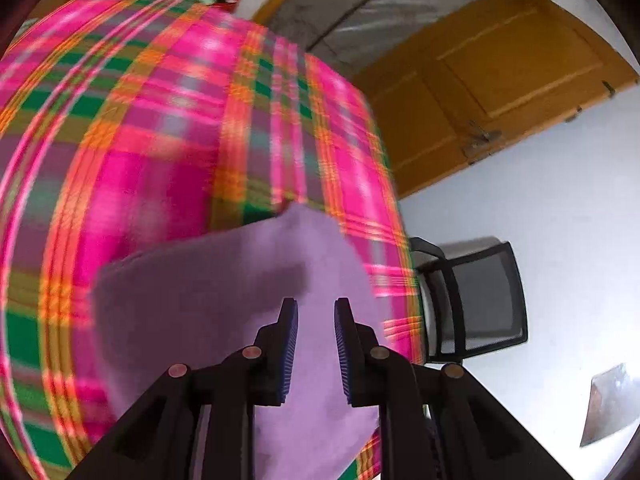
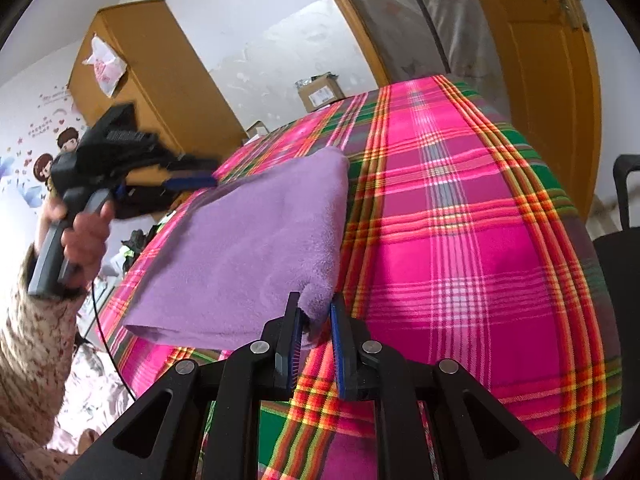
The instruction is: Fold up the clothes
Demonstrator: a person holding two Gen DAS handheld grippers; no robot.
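Pink plaid bedding (image 2: 460,240) carries a folded purple towel (image 2: 248,248). Right gripper (image 2: 314,320) stands open around the towel's near corner; left gripper (image 1: 316,340), also open and holding nothing, hovers over its far edge. A fold looks finished or about to start, so next both must close on corners.

A home bedroom: wardrobe (image 2: 160,76), cartoon wall stickers (image 2: 44,148)

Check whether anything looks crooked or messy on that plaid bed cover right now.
Nothing is spilled or damaged. The folded purple fleece cloth lies askew on the pink plaid cover, one corner between the right gripper fingers.
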